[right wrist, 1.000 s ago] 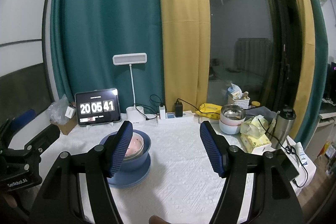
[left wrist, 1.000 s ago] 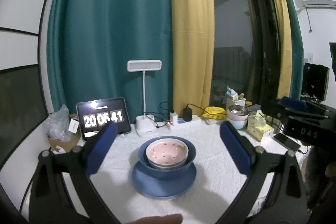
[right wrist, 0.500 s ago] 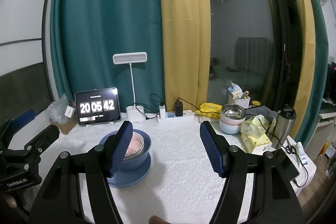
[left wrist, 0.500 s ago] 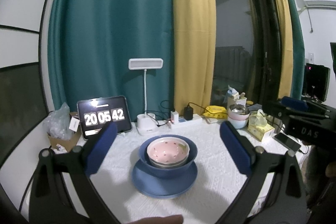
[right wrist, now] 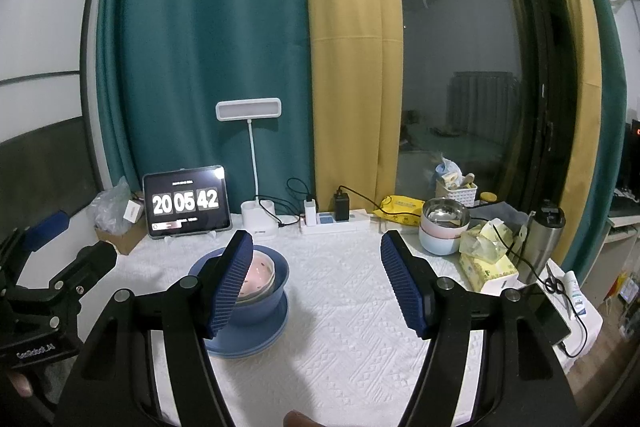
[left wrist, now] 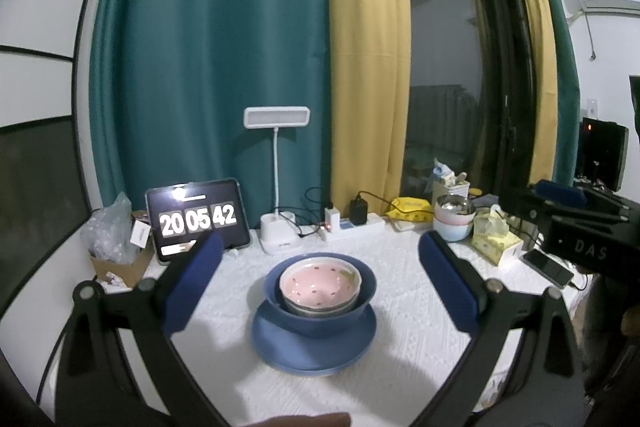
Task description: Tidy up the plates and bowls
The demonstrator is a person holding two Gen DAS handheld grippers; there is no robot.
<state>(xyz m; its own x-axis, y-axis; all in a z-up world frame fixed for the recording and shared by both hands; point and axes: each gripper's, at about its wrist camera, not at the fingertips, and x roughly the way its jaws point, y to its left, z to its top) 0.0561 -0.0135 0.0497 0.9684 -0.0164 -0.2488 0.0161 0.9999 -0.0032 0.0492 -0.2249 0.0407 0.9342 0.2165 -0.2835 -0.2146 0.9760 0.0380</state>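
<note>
Stillness marks this moment — only the tablet clock (left wrist: 198, 221) has ticked on a second, while nothing else on the desk (left wrist: 400, 343) has shifted. My left hand-held gripper (left wrist: 320, 277) and right hand-held gripper (right wrist: 316, 281) both hang spread wide and empty, clear of the dishes. The pink bowl (left wrist: 320, 279) sits nested in the blue bowl (left wrist: 320, 321) on the blue plate (left wrist: 314, 349), mid-desk — the stack looks finished, I judge.

The counter (left wrist: 420, 355) wore a white textured cloth; directly on it sat a blue plate (left wrist: 314, 347), tablet clock (left wrist: 198, 221), lamp base (left wrist: 278, 233), power strip (left wrist: 352, 227) and tissue box (left wrist: 498, 243).
</note>
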